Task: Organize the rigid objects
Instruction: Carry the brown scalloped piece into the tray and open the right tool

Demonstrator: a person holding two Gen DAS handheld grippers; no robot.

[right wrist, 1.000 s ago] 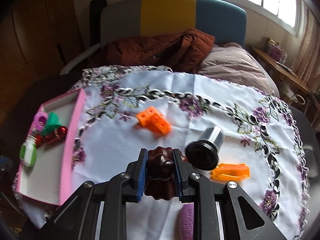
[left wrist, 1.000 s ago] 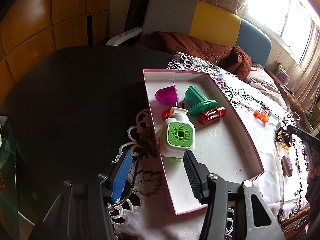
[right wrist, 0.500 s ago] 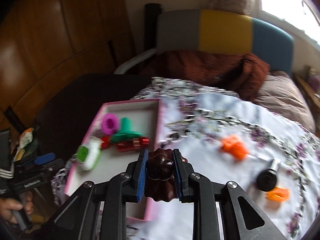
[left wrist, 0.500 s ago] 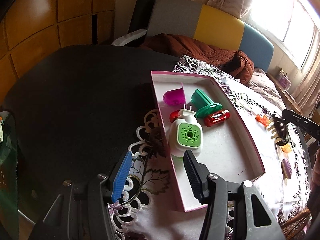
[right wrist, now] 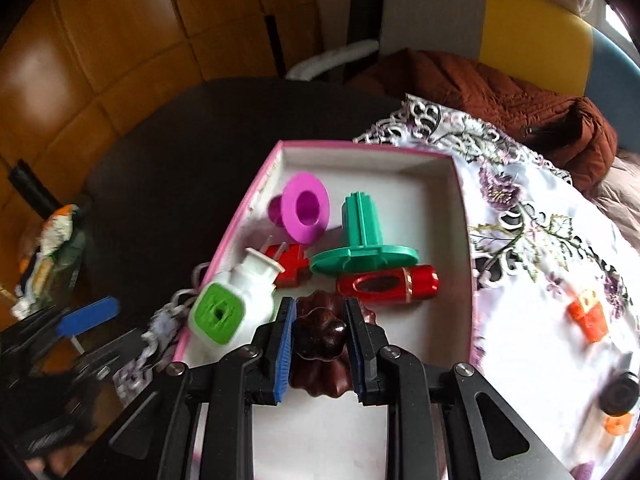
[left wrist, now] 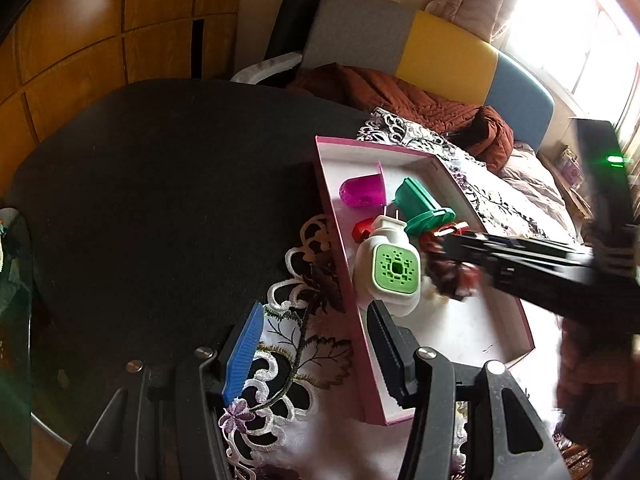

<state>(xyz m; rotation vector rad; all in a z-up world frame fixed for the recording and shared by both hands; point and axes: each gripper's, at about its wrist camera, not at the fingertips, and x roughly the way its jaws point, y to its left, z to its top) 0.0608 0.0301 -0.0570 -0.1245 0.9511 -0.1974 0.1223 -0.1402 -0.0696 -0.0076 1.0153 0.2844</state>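
Observation:
A pink-rimmed white box [right wrist: 464, 216] [left wrist: 362, 364] lies on the table. It holds a white and green plug-in device [right wrist: 232, 312] [left wrist: 394, 270], a magenta cup [right wrist: 304, 208] [left wrist: 362, 192], a green flanged piece [right wrist: 362, 240] [left wrist: 424, 208], a red cylinder [right wrist: 388, 284] and a small red piece [right wrist: 290, 268]. My right gripper [right wrist: 320, 336] is shut on a dark brown fluted mould [right wrist: 320, 340] and holds it over the box, beside the device; it shows blurred in the left wrist view [left wrist: 452, 272]. My left gripper [left wrist: 316, 352] is open and empty, astride the box's near left wall.
A floral tablecloth [right wrist: 540, 240] covers the right of the dark round table [left wrist: 160, 200]. On it lie an orange piece [right wrist: 588, 316], a black cylinder [right wrist: 620, 396] and another orange piece [right wrist: 618, 424]. A chair with a brown jacket [left wrist: 400, 96] stands behind.
My right gripper has carried the brown mould left from the tablecloth to above the box. My left gripper has shifted a little and stays open.

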